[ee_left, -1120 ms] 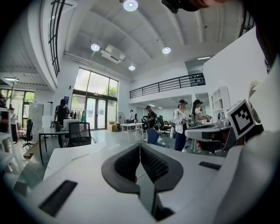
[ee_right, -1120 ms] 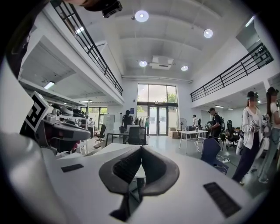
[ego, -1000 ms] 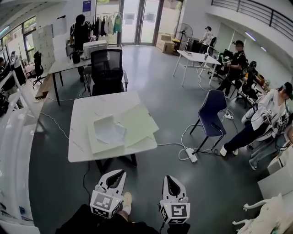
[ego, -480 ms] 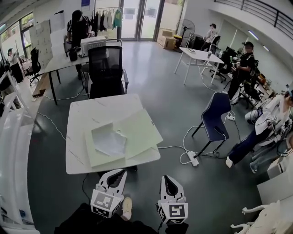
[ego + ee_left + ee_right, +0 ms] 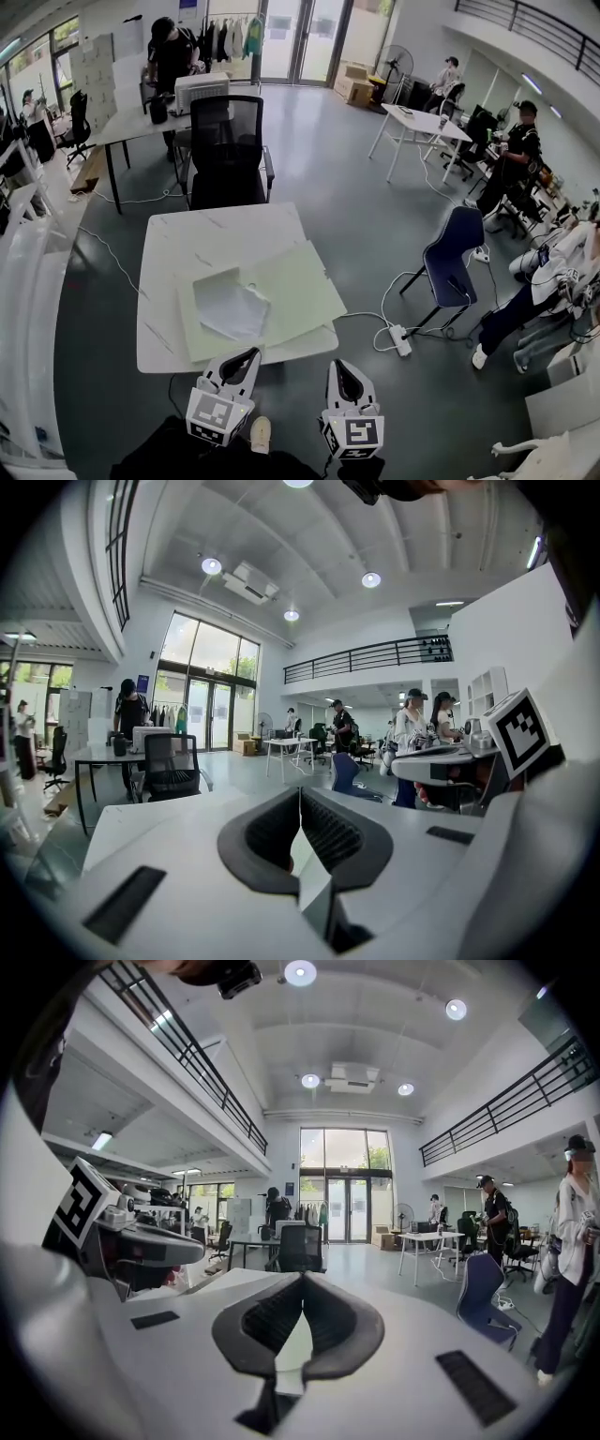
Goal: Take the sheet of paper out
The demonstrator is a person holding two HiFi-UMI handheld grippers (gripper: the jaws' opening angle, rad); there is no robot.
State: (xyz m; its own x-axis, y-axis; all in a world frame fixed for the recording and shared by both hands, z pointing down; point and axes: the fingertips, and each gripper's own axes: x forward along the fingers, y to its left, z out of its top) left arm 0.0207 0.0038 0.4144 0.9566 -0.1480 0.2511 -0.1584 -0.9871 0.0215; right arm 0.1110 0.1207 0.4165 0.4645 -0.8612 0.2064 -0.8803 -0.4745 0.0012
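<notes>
Left hand-held gripper [image 5: 251, 354] and right hand-held gripper [image 5: 340, 366] both closed, empty; paper [image 5: 230, 305] at eleven o'clock, seemingly loose on the folder [image 5: 295, 277]. We should open, then pinch one corner.

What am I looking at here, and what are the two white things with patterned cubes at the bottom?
They are handheld tools, not a robot: a person holds a two-jaw gripper in each hand. The wide picture comes from a camera on the person's head, looking down. The other two come from cameras riding on the grippers, looking along their jaws. The left gripper and right gripper are both shut and empty, held near the front edge of the white table. On it lies an open pale green folder with a white sheet of paper on its left half.
</notes>
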